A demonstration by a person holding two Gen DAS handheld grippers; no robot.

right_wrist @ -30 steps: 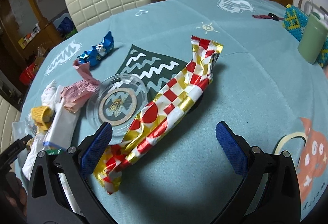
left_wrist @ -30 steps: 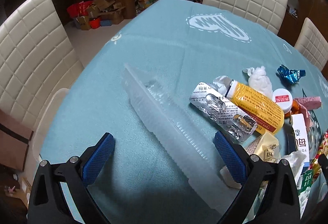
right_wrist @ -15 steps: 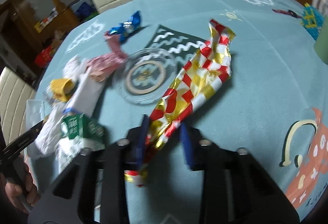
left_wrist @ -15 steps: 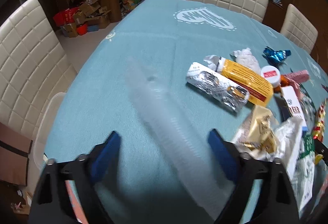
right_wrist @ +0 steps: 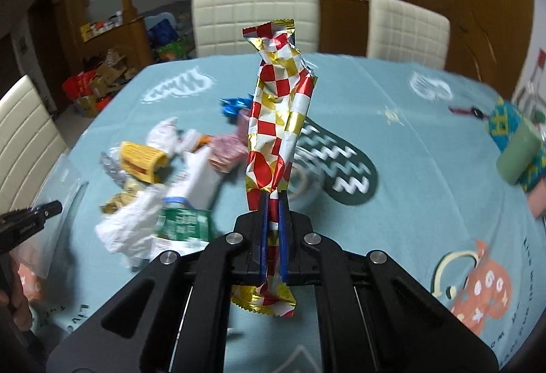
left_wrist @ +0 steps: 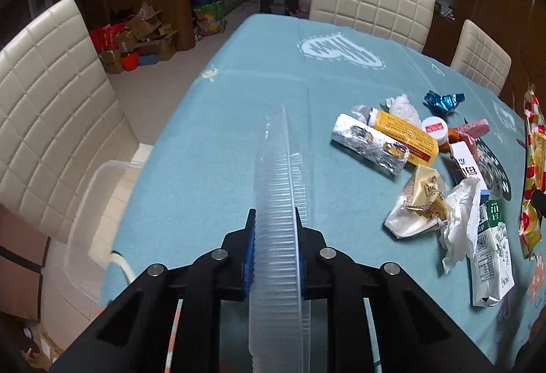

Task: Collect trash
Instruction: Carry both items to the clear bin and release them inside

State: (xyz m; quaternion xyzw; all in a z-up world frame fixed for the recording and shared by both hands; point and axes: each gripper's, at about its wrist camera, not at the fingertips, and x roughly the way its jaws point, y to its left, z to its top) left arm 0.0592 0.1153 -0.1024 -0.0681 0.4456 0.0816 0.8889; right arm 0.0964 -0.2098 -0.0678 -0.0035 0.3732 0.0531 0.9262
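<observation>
My left gripper is shut on a clear ribbed plastic tray, held on edge above the blue tablecloth. My right gripper is shut on a red, white and gold checked wrapper, lifted upright off the table. A heap of trash lies between them: a foil blister pack, a yellow box, a white tissue, a green carton, a blue foil wrapper.
A clear plastic bin sits below the table's left edge beside a cream chair. More cream chairs stand at the far side. A green cup and a glass dish stand to the right.
Both grippers have shut: the left on the clear tray, now tilted up on edge; the right on the checked wrapper, now lifted upright off the table.
</observation>
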